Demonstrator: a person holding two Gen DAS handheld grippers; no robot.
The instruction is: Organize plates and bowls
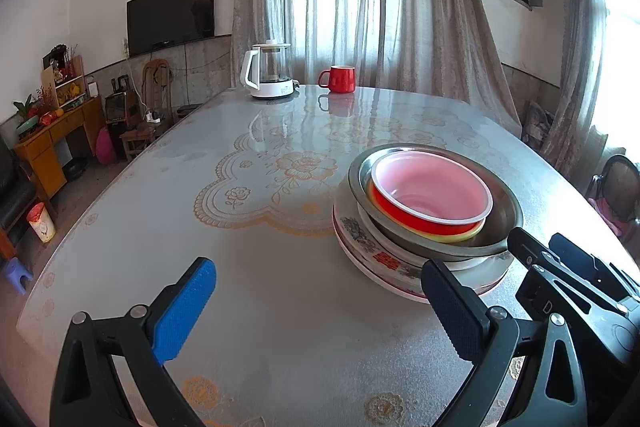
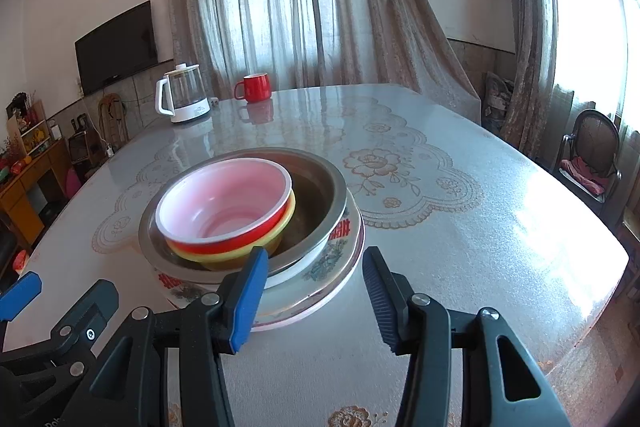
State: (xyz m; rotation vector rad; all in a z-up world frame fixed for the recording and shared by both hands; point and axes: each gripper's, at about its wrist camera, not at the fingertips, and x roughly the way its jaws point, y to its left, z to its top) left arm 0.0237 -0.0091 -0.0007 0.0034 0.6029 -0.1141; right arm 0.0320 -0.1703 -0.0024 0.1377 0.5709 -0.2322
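— Blue pads of the left hand-held gripper (image 1: 318, 311) are standing spread with nothing between them, hovering over the desk (image 1: 240, 267) just beside the stack. Is the right one doing the same?

— Yes, the right hand-held gripper (image 2: 316, 301) is gaping too, pinching nothing, its tips hanging just in front of the plates (image 2: 340, 263).

— So the sorting is looking nearly finished?

— I am judging so: the red bowl (image 2: 224, 207) is nesting in a yellow bowl (image 2: 288, 217), both sitting inside the metal bowl (image 2: 320, 195), which is resting on the plates near the desk's near edge.

— Anything left?

— Only the kettle (image 1: 270, 73) and red mug (image 1: 339, 79) are standing far off. How many plates are lying underneath is hard to tell; fingers are covering the stack's near rim.
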